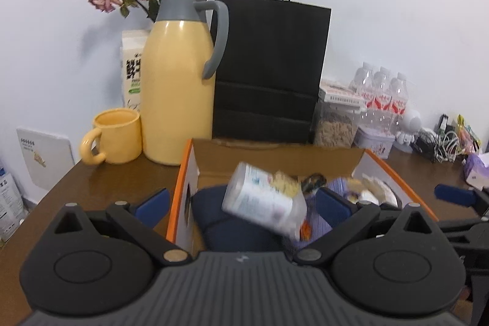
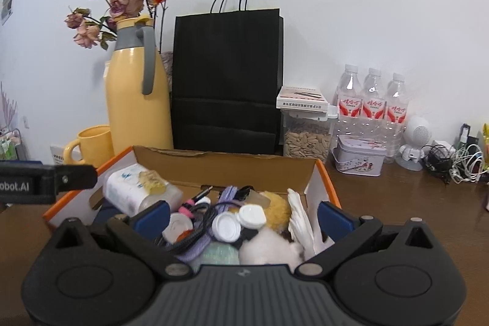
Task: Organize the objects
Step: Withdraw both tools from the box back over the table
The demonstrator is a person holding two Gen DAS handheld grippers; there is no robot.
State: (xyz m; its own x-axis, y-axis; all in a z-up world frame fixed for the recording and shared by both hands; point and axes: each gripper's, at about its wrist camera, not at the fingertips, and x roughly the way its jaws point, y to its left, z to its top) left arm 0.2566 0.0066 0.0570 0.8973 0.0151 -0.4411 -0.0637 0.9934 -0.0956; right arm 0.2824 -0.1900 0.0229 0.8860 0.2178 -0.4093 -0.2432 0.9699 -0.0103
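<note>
I see a brown wooden desk [image 2: 397, 194] against a white wall, "obot.AI" on my wide-open, empty left tool [image 1: 241, 200]; right tool [image 2: 243, 217] likewise.

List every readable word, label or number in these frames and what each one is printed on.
"obot.AI": cut off at the picture's edge, on the left gripper as the right wrist view shows it.
Milk carton: large Chinese characters, half hidden by the yellow thermos; unreadable.
Water bottles: red labels, script too small.
White box: line of print, blurred.
Plastic jar: label motion-blurred.
</note>
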